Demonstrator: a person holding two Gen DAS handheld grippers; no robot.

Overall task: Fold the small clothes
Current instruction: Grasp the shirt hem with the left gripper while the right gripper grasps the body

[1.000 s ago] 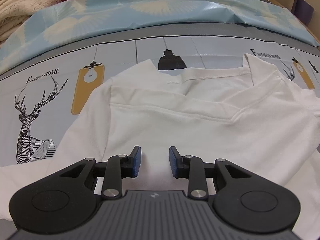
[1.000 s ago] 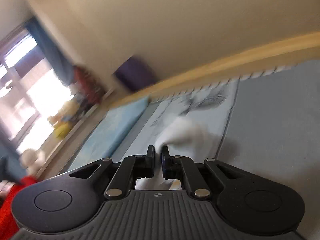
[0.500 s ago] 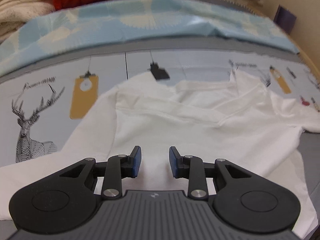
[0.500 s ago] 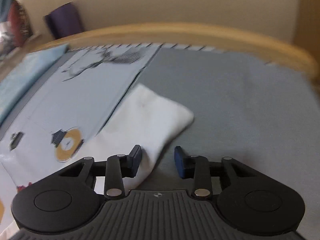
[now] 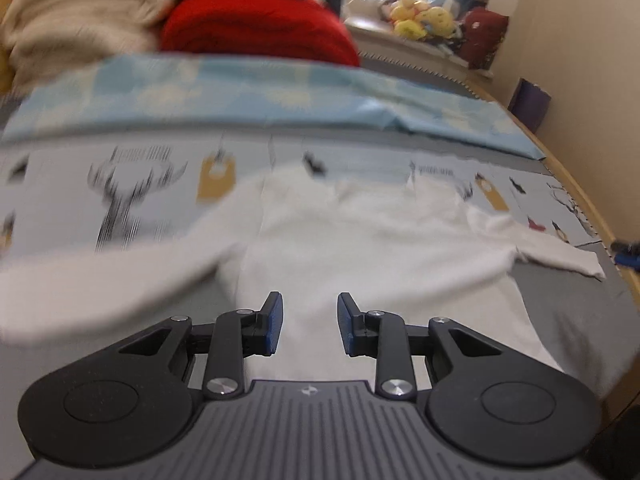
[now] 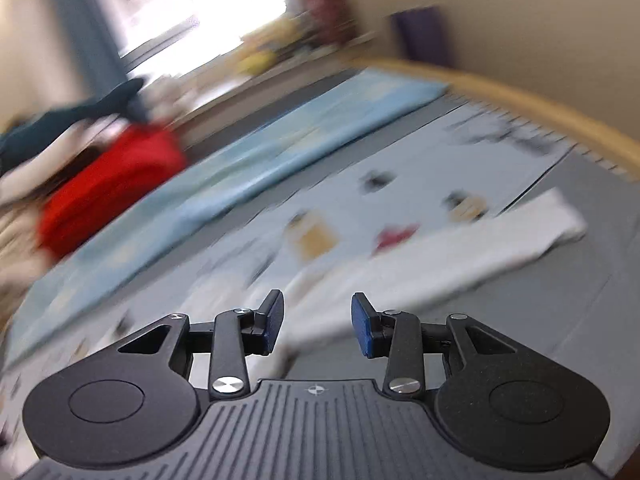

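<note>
On the bed, across the printed sheet (image 5: 152, 184): white long-sleeved top (image 5: 360, 248) spread flat, neckline toward the far side, where a light-blue patterned cloth (image 5: 256, 100) runs along the edge. One sleeve stretched out toward the wooden right-hand edge, the other trailing off toward the left edge. Sleeves laid wide, probably to square the garment before a first fold; no fold made yet, judging from the lie of it.

Left gripper (image 5: 310, 322): partly open, nothing between the blue pads, hovering above the lower body of the top. Appears clear of the cloth, though blur hides any light contact.

Right gripper (image 6: 318, 322): jaws just opened, gap moderately wide, empty. Outstretched sleeve (image 6: 460, 256) lying on the grey part of the bed ahead of the fingers, no longer pinched, cuff near the wooden rail (image 6: 540, 112). Release at this spot fits a sleeve pulled straight and then let go.

Heavy motion blur in both views. Red bundle (image 5: 256, 32) and cream knit pile (image 5: 80, 20) beyond the blue cloth, well apart from the top.

Judgement: spreading stage done or nearly so; next need is a grip on a sleeve or side edge.
</note>
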